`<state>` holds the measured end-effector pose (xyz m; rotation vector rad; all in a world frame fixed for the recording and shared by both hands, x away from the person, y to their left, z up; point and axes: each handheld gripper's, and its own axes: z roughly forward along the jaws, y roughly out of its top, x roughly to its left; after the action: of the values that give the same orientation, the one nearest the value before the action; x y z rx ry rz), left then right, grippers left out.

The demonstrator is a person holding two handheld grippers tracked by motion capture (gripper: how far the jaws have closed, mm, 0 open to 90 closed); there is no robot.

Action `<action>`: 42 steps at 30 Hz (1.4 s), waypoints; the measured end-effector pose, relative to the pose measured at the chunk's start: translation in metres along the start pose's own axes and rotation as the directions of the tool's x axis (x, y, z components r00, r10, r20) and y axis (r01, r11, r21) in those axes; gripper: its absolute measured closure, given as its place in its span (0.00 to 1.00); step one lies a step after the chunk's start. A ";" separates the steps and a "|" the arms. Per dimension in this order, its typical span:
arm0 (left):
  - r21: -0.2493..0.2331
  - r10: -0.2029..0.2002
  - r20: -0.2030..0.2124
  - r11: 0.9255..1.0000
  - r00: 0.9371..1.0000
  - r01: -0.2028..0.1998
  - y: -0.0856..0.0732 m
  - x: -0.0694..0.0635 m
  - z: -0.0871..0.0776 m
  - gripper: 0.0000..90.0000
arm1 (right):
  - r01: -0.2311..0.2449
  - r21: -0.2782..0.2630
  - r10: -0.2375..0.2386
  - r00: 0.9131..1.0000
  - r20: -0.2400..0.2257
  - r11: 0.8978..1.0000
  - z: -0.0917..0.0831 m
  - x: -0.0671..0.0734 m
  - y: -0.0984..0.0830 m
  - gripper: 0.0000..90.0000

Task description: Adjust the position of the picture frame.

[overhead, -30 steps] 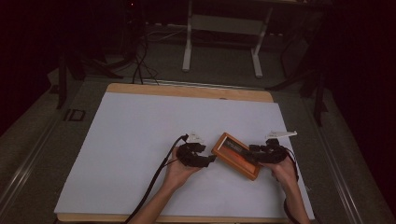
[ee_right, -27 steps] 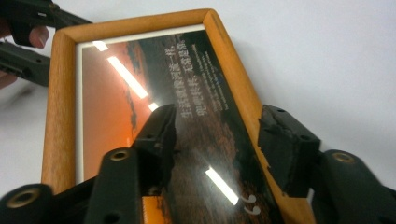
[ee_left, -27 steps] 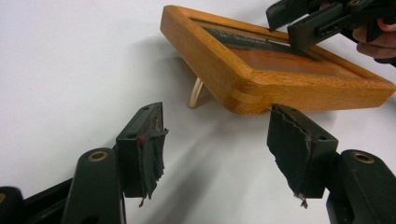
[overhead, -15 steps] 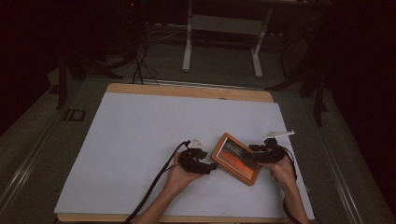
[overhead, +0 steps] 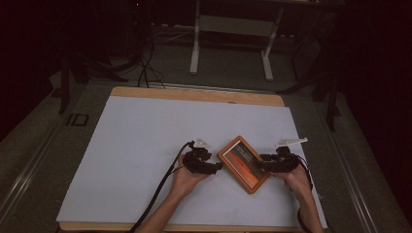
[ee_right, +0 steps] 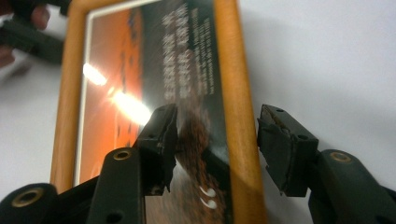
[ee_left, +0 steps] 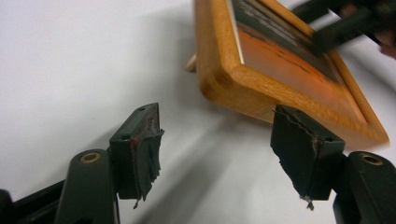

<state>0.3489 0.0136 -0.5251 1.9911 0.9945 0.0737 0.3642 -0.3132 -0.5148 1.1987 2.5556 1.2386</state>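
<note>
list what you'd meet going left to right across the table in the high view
black cable → left gripper → wooden picture frame → right gripper → right hand

A wooden table [overhead: 145, 92] carries a white sheet [overhead: 145, 141], and a wooden picture frame [overhead: 244, 163] lies toward its five o'clock corner.

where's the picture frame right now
In the high view the picture frame lies on the white table sheet, near its front right, between the left gripper and right gripper.
</note>
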 end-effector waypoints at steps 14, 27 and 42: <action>0.013 -0.091 0.050 0.996 0.995 0.091 0.009 0.015 0.006 0.42 | 0.005 0.021 -0.004 1.000 -0.016 1.000 0.003 0.000 0.002 0.47; 0.030 -0.110 0.178 0.994 0.978 0.106 0.007 -0.010 0.025 0.40 | -0.045 0.005 0.046 0.996 -0.077 0.999 0.020 -0.007 0.016 0.37; 0.088 -0.139 0.183 0.988 0.973 0.125 0.011 -0.019 0.039 0.42 | -0.090 0.037 0.094 0.987 -0.134 0.995 0.029 -0.009 0.021 0.34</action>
<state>0.3579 -0.0290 -0.5351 1.9536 1.0153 -0.2262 0.3937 -0.2931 -0.5222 1.2955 2.6516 1.3484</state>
